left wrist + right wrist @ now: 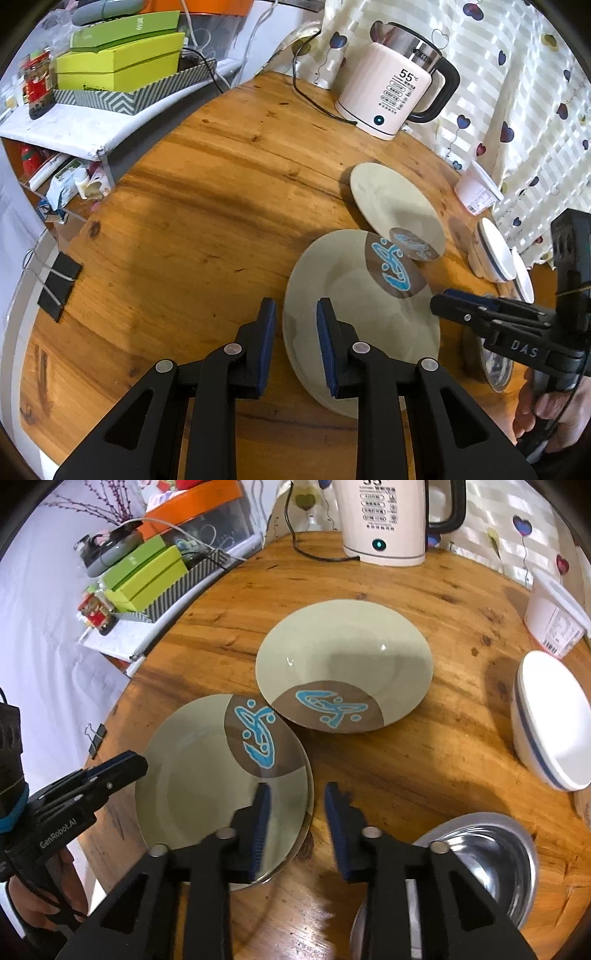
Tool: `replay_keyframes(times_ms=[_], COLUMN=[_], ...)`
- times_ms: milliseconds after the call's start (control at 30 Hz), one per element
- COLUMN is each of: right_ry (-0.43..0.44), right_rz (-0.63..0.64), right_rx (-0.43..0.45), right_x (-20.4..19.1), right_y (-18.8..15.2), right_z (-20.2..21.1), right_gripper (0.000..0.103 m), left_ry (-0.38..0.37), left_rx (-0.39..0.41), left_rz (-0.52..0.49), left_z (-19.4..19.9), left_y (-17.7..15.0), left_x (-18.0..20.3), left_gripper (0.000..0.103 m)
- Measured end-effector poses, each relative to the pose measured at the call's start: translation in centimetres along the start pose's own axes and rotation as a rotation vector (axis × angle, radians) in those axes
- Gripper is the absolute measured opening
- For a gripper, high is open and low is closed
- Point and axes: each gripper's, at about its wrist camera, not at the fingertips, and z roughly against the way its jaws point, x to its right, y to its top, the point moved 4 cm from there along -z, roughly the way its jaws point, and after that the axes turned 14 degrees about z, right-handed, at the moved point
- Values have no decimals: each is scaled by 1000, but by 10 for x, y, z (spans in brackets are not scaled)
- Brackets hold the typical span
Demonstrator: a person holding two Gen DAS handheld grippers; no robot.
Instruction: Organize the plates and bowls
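Two beige plates with a brown patch and blue fish design lie on the round wooden table (207, 192). The near plate (354, 325) (207, 786) lies between both grippers; the far plate (395, 203) (343, 661) sits just behind it. My left gripper (295, 325) is open, its jaws straddling the near plate's left rim. My right gripper (297, 812) is open, straddling that plate's right rim; it also shows in the left wrist view (443, 299). A white bowl with a blue stripe (554, 720) (493, 254) and a steel bowl (480, 864) stand to the right.
A white electric kettle (391, 88) with its cord stands at the table's back. A white lidded tub (554, 616) sits back right. A shelf with green boxes (118, 62) borders the left side. Binder clips (59, 284) hang on the table's left edge.
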Motion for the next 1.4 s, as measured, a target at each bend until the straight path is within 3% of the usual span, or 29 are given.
replay_keyframes(times_ms=[267, 1133, 1400], right_ry=[24, 60, 56], right_rz=[-7, -27, -87], right_rx=[1, 20, 141], right_x=[0, 4, 22], right_y=[-2, -5, -4], right_z=[-1, 6, 58], right_gripper=[20, 21, 44], left_ry=[1, -12, -102], left_rx=[-24, -11, 46], left_rz=[-31, -2, 9], left_z=[-4, 5, 34], left_y=[-8, -4, 10], left_x=[7, 3, 8], left_gripper=[24, 24, 25])
